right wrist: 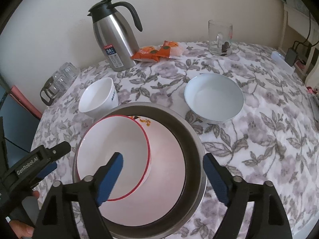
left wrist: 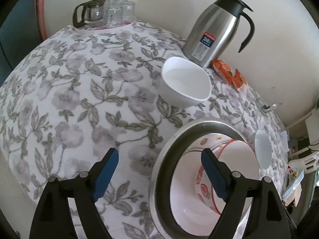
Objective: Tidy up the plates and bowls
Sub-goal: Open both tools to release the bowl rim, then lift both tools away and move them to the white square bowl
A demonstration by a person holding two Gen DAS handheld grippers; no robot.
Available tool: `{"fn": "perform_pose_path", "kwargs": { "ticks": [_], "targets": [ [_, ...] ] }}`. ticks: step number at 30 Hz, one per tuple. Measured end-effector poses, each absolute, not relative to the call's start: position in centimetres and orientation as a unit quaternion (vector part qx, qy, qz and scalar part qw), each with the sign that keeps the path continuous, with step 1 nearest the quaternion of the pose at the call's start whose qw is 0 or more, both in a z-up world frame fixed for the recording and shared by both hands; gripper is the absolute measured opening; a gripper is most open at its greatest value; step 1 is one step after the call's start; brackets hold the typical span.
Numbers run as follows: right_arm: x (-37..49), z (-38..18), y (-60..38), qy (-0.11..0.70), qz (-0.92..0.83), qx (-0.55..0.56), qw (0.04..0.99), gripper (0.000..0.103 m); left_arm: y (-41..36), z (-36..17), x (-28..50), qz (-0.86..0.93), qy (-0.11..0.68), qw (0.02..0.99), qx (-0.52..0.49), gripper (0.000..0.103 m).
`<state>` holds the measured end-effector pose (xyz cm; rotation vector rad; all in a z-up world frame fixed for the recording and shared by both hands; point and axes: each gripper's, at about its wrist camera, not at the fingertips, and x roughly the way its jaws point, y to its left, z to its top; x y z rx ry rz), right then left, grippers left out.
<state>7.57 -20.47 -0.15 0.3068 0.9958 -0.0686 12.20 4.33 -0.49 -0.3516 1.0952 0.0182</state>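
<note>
Across the round table with its floral cloth [right wrist: 259, 139], the biggest piece is a steel basin [right wrist: 191, 137] near the front edge, and it already holds a white plate [right wrist: 167, 159] with a small orange motif at its rim and, resting tilted on that plate, a red-rimmed bowl [right wrist: 111, 151]. That nesting looks like the finished part of the job. Two pieces are left out on the cloth: a shallow pale bowl [right wrist: 214, 97] to the right of the basin and apart from it, and a deeper white bowl [right wrist: 97, 97] with blue lettering, just behind the basin's left rim. Both probably belong in the stack, so I judge the task roughly half done. Behind them stand a steel thermos jug [right wrist: 115, 39], orange snack packets [right wrist: 157, 52], a glass mug [right wrist: 220, 37], and a glass coffee pot [left wrist: 89, 13] beside upturned tumblers [left wrist: 120, 10] on a tray; none blocks a reach for either loose bowl, though the jug stands close behind the deep one. The right gripper [right wrist: 162, 177] hangs over the basin with its jaws spread wide, gripping nothing. The left gripper [left wrist: 159, 177] straddles the basin's left rim, equally wide and empty, a hand [right wrist: 22, 227] visible on its handle.
</note>
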Motion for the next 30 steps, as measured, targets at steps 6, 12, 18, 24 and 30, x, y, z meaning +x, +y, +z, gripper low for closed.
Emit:
{"fn": "perform_pose_path", "kwargs": {
  "ticks": [6,12,18,24,30],
  "targets": [
    [7.6,-0.1,-20.6,0.474,-0.036,0.148,0.867,0.102,5.0,-0.6,12.2,0.026,0.513,0.842,-0.165,0.092],
    [7.5,-0.2,-20.6,0.473,-0.04,0.147,0.868,0.103,5.1,-0.8,12.4,0.033,0.515,0.841,-0.162,0.093],
    [7.2,0.3,-20.7,0.456,-0.041,0.147,0.877,0.103,5.6,-0.5,12.6,0.036,0.502,0.848,-0.17,0.098],
    [7.0,1.2,-20.7,0.432,-0.046,0.145,0.889,0.103,5.8,1.2,12.8,0.032,0.462,0.871,-0.163,0.098],
    [6.9,2.3,-20.3,0.419,-0.029,0.146,0.896,0.103,6.2,2.4,13.6,0.023,0.445,0.88,-0.165,0.098]
  ]
}}
